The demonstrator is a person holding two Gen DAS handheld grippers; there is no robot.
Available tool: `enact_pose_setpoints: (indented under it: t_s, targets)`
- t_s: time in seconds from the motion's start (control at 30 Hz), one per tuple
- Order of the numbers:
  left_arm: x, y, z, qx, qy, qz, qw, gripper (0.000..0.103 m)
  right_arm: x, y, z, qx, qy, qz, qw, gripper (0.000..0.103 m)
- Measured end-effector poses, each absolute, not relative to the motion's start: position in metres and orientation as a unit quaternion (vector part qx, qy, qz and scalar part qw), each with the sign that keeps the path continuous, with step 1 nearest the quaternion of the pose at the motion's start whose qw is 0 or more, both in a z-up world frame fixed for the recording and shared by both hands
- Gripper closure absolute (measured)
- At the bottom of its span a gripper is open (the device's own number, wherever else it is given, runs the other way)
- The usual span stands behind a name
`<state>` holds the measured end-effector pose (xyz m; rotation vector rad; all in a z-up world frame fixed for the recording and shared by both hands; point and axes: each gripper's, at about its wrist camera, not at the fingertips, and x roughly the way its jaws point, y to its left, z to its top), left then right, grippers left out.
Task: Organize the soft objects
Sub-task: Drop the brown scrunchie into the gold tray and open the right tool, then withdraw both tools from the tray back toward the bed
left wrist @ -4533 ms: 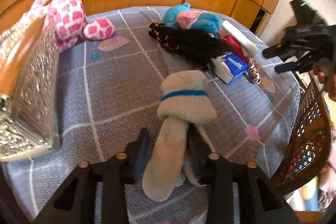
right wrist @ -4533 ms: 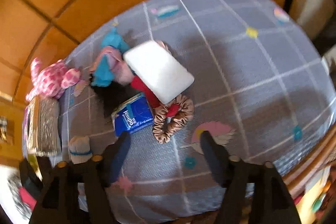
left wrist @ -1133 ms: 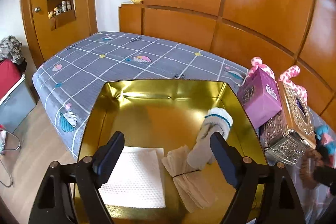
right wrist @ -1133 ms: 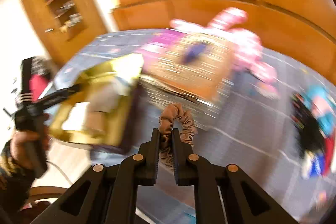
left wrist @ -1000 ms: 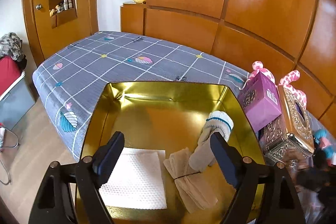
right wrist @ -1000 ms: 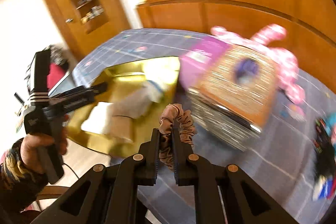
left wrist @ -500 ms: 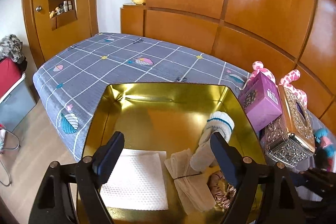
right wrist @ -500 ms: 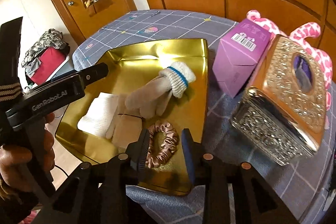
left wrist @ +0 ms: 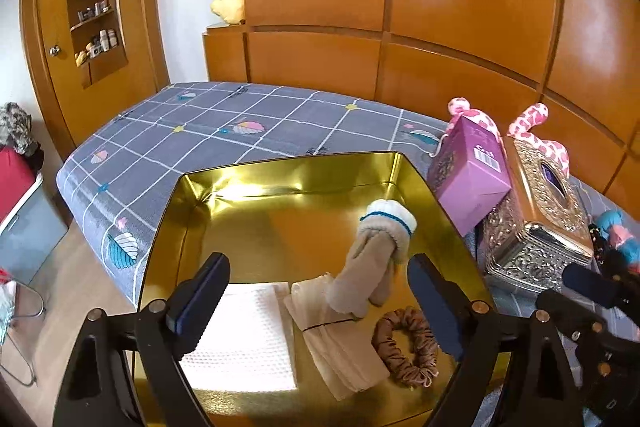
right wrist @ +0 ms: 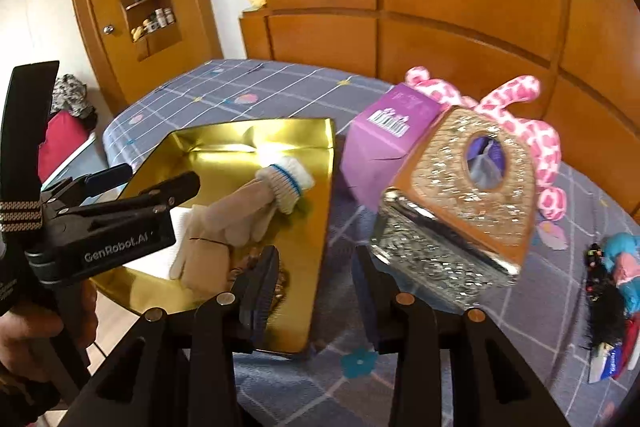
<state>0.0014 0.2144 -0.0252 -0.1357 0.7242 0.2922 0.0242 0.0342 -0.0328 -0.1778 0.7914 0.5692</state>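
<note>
A gold tray (left wrist: 280,171) sits on the bed. In it lie a beige glove with a blue-striped cuff (left wrist: 374,259), a folded beige cloth (left wrist: 340,347), a white waffle cloth (left wrist: 244,343) and a brown scrunchie (left wrist: 406,345). My left gripper (left wrist: 316,295) is open and empty above the tray. My right gripper (right wrist: 316,267) is open and empty over the tray's right rim (right wrist: 326,211); the scrunchie (right wrist: 282,285) is mostly hidden behind its left finger. The glove (right wrist: 248,211) shows in the right wrist view too.
A purple box (left wrist: 470,167), an ornate gold tissue box (left wrist: 540,211) and a pink spotted plush (right wrist: 532,131) stand right of the tray. More soft toys (right wrist: 616,291) lie far right on the grey checked bedspread (left wrist: 240,123). Wooden wall panels stand behind.
My right gripper carried the scrunchie to the tray, opened and let it go; it now pulls back to the right. The left gripper hardly moved.
</note>
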Motion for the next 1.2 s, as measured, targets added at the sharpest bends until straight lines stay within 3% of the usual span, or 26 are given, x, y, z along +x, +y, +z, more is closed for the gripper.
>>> enact_pose_setpoints:
  t_s: [0.77,1.2]
  targets:
    - [-0.003,0.173,-0.029,-0.026,0.357,0.092,0.929,0.012,0.04,-0.077,-0.021,-0.065,0.355,0.123,0.924,0.064]
    - [-0.008,0.138,-0.019,-0.016,0.344,0.023,0.939,0.012,0.064,-0.243,-0.01,-0.004,0.348,-0.051,0.936,0.064]
